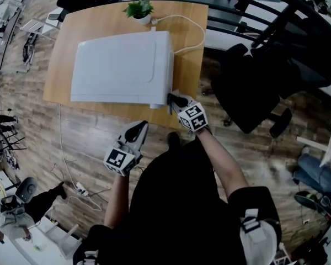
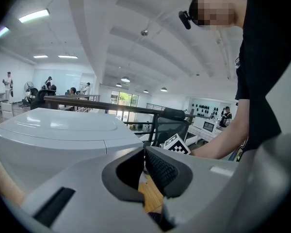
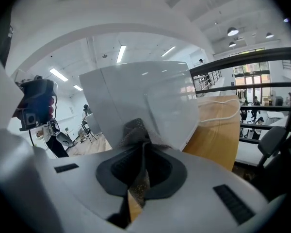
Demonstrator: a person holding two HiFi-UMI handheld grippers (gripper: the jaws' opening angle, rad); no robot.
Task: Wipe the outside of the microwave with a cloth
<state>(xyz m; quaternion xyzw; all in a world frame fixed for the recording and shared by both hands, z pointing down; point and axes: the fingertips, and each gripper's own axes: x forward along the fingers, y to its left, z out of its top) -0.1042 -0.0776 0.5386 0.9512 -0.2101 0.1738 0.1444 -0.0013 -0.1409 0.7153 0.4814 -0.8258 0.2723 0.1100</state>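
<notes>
White microwave point(image 1: 118, 65) sits on a wooden table point(image 1: 58, 76), seen from above in the head view, door side toward the person. Small potted plant point(image 1: 139, 9) stands at the far edge of the table just behind the microwave. A pale cord point(image 1: 194, 29) loops from the microwave's back over the right part of the table.

Right hand-held gripper point(image 1: 174, 99) is at the microwave's near right corner. In the right gripper view its jaws are clamped together on a grey mesh cloth point(image 3: 136, 128). The cloth bunches up above the jaw tips and lies against the microwave's white corner point(image 3: 145, 96); a strip of it hangs down between the pads.

Left hand-held gripper point(image 1: 138, 128) is off the table, over the wooden floor point(image 1: 88, 142), near the person's body and apart from the microwave, jaws pointing toward it. In the left gripper view its jaw tips point(image 2: 144, 152) meet with nothing between them. The microwave's top and side point(image 2: 53, 135) fill the left of that view, with the right gripper's marker cube point(image 2: 177, 143) just behind.

Black office chair point(image 1: 254, 87) stands right of the table
</notes>
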